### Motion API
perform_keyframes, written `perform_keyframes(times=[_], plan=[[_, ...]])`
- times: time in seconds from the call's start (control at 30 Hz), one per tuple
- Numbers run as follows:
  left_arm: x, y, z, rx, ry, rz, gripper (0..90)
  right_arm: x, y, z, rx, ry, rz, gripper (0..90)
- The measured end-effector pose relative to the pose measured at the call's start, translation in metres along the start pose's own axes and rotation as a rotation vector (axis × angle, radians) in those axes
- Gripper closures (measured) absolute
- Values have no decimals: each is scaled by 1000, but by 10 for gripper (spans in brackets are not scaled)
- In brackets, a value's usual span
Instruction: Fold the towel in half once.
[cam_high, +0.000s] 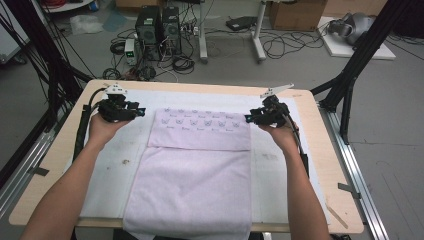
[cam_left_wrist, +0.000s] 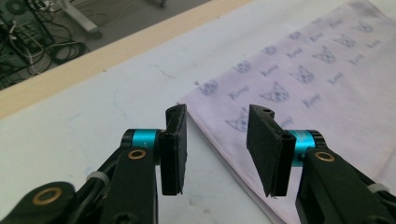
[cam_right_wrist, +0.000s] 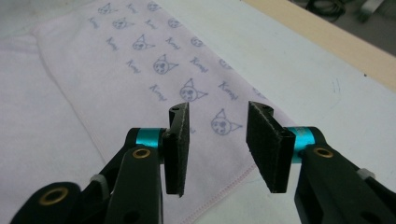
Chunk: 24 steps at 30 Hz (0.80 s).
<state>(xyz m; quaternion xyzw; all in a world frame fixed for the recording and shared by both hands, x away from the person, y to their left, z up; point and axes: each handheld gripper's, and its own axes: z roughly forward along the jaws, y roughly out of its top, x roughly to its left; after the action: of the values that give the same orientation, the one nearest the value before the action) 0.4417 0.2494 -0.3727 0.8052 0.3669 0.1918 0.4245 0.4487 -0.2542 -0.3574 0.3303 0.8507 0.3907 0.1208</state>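
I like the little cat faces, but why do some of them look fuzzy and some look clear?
In the left gripper view, the cat prints on the far part of the towel smear soft, away from the sharp black pads. In the right gripper view, the prints on the towel read crisper. In the high view, they are faint and tiny on the towel.

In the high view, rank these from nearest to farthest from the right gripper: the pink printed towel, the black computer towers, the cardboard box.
1. Pink printed towel, on the table just left of the right gripper.
2. Cardboard box, on the floor beyond it.
3. Black computer towers, far left on the floor.
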Motion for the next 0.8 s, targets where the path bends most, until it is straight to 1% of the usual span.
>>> perform_keyframes(times=[0.03,0.07,0.13,0.17,0.2,0.23,0.3,0.33,0.37,0.4,0.47,0.5,0.53,0.6,0.67,0.73,0.77,0.8], plan=[[-3,-3,0,0,-10,8,581,3,-4,1,-6,14,1,600],[-6,-5,1,1,-15,13,581,6,-9,2,0,19,2,600],[-14,-12,3,5,-38,32,581,13,-19,5,13,21,-17,601],[-18,-15,3,14,-53,46,581,15,-25,5,4,27,-21,601],[-20,-17,4,11,-60,51,580,18,-33,6,-8,45,-21,610],[-23,-21,5,10,-68,60,581,20,-38,7,-8,49,-27,614],[-26,-27,6,17,-91,63,588,23,-49,9,-8,55,-28,621],[-27,-29,8,32,-106,64,590,24,-54,10,-8,61,-26,623],[-28,-31,9,37,-116,69,591,26,-58,10,-8,62,-22,628],[-29,-34,10,28,-116,71,595,26,-61,12,-10,63,-24,634],[-31,-38,13,31,-134,69,609,27,-67,16,-7,71,-23,640],[-32,-42,15,34,-144,77,609,28,-69,17,-5,73,-18,639],[-33,-44,17,37,-151,76,609,29,-72,20,-3,76,-17,640],[-35,-48,21,57,-171,75,609,30,-77,26,5,86,-10,639],[-39,-50,24,76,-184,90,608,31,-80,32,18,96,-9,639],[-43,-51,28,91,-194,107,620,33,-82,38,42,98,-19,641],[-45,-52,31,107,-194,114,633,34,-82,38,41,96,-17,656],[-47,-53,33,124,-192,122,647,34,-81,39,39,90,-28,676]])
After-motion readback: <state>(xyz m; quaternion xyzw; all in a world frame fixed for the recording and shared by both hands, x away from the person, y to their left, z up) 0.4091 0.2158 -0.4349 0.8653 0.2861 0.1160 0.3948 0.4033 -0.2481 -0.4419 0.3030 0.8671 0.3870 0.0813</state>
